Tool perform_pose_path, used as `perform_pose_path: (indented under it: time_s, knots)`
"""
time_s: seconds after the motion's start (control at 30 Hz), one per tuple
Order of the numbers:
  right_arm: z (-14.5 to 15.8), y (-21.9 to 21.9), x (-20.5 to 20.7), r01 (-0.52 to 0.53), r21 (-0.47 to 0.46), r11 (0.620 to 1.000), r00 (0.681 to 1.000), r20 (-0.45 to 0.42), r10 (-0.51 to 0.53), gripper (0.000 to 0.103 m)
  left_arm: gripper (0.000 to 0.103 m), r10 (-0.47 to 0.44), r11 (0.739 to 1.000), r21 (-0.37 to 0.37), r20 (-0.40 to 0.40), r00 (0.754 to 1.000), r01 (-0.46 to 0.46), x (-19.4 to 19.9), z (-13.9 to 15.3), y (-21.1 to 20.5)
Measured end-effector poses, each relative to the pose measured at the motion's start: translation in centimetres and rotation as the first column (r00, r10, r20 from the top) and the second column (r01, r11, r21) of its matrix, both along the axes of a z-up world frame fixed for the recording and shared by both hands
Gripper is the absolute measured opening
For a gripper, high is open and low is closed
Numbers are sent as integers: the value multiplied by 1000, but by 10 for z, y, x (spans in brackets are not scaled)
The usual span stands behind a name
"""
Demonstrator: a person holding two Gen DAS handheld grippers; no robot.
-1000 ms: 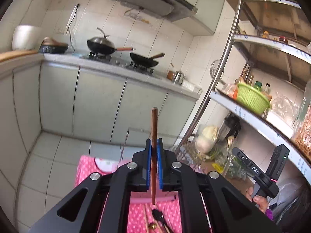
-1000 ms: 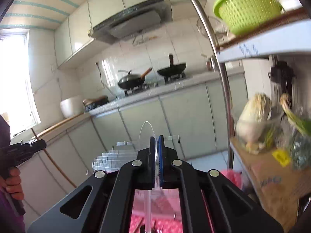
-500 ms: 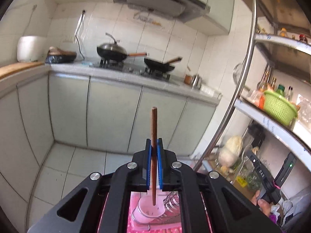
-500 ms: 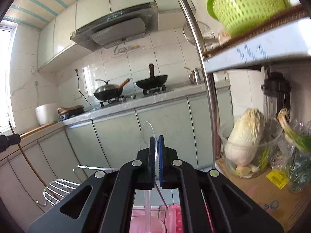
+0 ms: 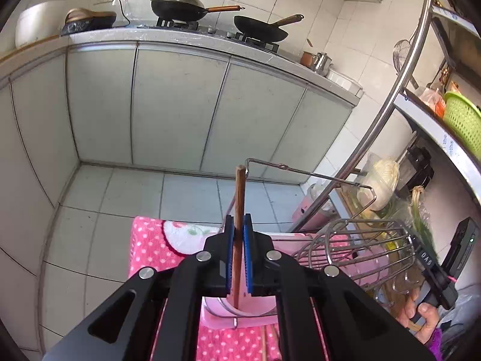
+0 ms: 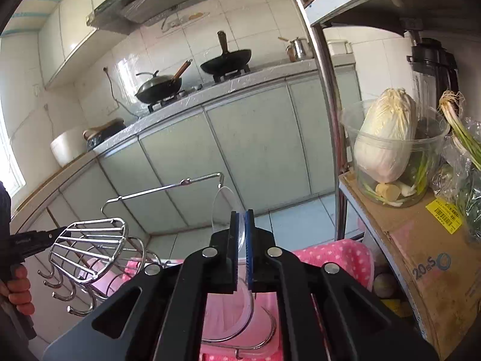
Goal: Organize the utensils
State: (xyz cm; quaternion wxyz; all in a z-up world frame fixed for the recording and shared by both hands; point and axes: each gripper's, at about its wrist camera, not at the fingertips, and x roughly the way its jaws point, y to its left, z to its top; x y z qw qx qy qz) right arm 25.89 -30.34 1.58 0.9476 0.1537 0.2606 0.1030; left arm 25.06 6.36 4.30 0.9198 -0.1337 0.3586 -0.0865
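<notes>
Above the pink polka-dot cloth point(image 5: 150, 249), both cameras have tipped downward since half a second ago: the range hood has left the left wrist view, and the wire utensil rack point(image 5: 363, 249), then only glimpsed low in the frame, now fills the right of that view, with its hook bar point(image 5: 303, 171) reaching across behind the stick.

The wooden chopstick point(image 5: 239, 198) is a slim, reddish-brown rod, standing upright with its blunt top near the hook bar and its lower end over a pink round holder point(image 5: 240, 307) ringed by the rack's wire.

The left gripper point(image 5: 237, 252) has its blue pads point(image 5: 229, 255) pressed together on the chopstick, pinching it about midway.

The right gripper point(image 6: 241, 249) likewise squeezes a clear plastic spoon point(image 6: 224, 210), whose bowl rises above the jaws beside the hook bar point(image 6: 168, 188), while the transparent handle runs down toward the pink holder point(image 6: 228, 316). The rack's curved basket point(image 6: 90, 246) sits to its left.
</notes>
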Motion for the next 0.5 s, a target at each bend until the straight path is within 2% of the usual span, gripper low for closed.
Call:
perform_pose_path:
  time_s: [0.07,0.1,0.13,0.17,0.23,0.5]
  knots:
    - [2,1,1,-11,0,1000,1000,-27,11,7,9,7,1000,-5,-8,1000,-7,1,0,1]
    - [3,2,2,-16,0,1000,999,-40,16,9,15,7,1000,-5,-5,1000,-7,1,1,1]
    - [4,2,2,-20,5,1000,999,-45,20,18,20,9,1000,-8,-1,1000,-9,0,3,1]
    - [5,1,1,-20,9,1000,999,-44,21,31,30,11,1000,-16,7,1000,-11,-2,6,3]
    - [12,0,-4,-19,6,1000,1000,-22,20,41,35,16,999,-29,36,999,-15,-8,12,7]
    - [37,-6,-32,-11,-23,1000,999,36,12,42,37,51,997,-58,90,995,-46,-33,33,22]
